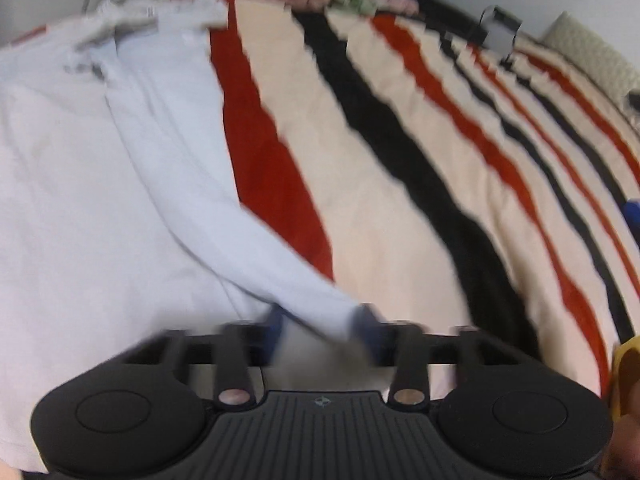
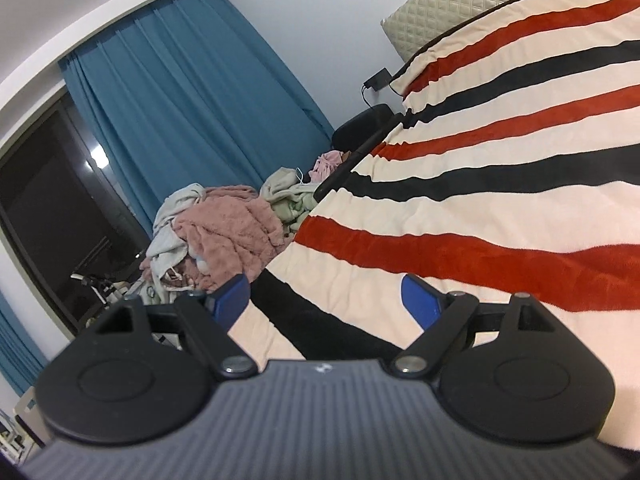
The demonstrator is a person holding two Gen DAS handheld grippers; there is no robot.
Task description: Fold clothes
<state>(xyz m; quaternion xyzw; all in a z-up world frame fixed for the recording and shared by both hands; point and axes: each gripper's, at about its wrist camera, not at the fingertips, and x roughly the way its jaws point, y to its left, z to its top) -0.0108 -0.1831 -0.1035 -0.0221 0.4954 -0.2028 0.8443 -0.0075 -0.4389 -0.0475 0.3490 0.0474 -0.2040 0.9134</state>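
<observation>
Striped blanket (image 1: pixel 400 160): one white garment (image 1: pixel 100 180), two grippers.

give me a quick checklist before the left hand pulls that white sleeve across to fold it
1. Sleeve between the left gripper fingers: ok, the cuff of the white garment sits between them.
2. Firm grip on the cuff: cannot tell, the picture is blurred.
3. Right gripper free to help: ok, its fingers stand open with nothing between them.
4. Garment lying flat on the striped blanket: ok for the body, though the collar end looks bunched.
5. Fold path clear: ok, bare blanket beside the sleeve.
6. Laundry pile out of the way: ok, it sits at the bed's far edge.
</observation>
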